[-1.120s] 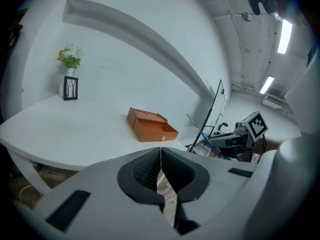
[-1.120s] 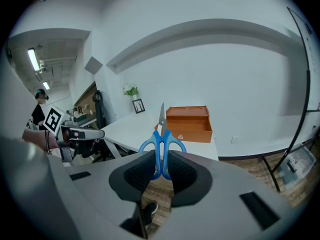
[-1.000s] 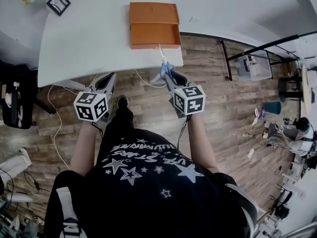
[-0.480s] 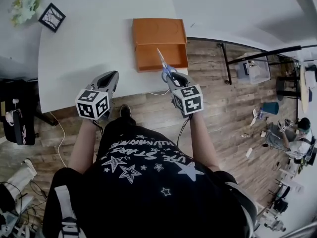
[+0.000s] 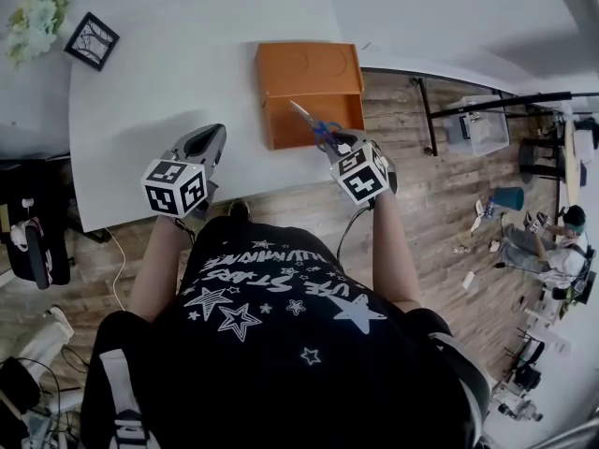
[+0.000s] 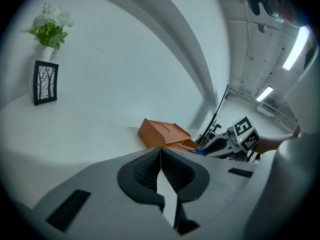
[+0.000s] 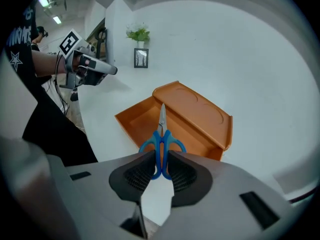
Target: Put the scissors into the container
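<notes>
Your right tool (image 7: 161, 168) squeezes the scissors (image 7: 161, 134) by the handles. The blades point straight ahead over the box (image 7: 135, 115). Your left tool (image 6: 160, 166) is closed and empty.

A white table (image 5: 168, 82) stands on a floor of brown wooden planks (image 5: 440, 223). At the far left corner of the table, a black picture frame (image 5: 91, 40) stands just beside pale flowers (image 5: 30, 17) in a white vase. Behind them rises a plain white wall (image 6: 150, 59). Long tube lights (image 6: 298, 46) shine on the ceiling. To the right of the table are a black metal stand (image 5: 496, 101), a clear plastic box (image 5: 479, 124) and a teal bin (image 5: 513, 199). A black bag (image 5: 28, 237) lies at the left.
</notes>
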`<action>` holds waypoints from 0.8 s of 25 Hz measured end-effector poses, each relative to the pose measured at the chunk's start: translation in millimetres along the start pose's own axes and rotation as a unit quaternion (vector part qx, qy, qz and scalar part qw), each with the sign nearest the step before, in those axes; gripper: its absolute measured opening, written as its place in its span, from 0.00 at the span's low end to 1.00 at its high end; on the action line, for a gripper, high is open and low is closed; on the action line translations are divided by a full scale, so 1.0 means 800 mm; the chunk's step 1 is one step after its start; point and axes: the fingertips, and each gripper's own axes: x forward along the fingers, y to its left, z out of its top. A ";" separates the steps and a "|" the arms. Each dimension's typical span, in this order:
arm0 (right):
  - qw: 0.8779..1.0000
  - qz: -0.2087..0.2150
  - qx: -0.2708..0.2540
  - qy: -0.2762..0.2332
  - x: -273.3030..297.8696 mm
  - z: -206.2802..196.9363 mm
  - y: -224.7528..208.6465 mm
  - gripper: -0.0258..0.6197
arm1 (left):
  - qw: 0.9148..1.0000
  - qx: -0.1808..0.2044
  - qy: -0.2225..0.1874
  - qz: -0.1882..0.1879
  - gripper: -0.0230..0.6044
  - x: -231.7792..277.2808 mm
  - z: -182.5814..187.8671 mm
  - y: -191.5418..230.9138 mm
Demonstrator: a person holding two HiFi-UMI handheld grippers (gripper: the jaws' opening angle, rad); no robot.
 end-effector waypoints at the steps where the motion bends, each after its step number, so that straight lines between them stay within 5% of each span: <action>1: 1.000 0.002 -0.010 0.004 0.004 0.006 -0.003 0.19 | 1.000 0.000 -0.001 0.001 0.07 0.002 0.003 0.006; 9: 0.994 0.025 -0.106 0.026 0.015 0.022 -0.019 0.19 | 1.000 -0.011 -0.012 0.027 0.07 0.002 0.009 0.015; 20: 0.971 0.096 -0.219 0.015 0.036 -0.009 -0.044 0.19 | 0.993 -0.035 -0.033 0.107 0.07 0.022 -0.001 -0.032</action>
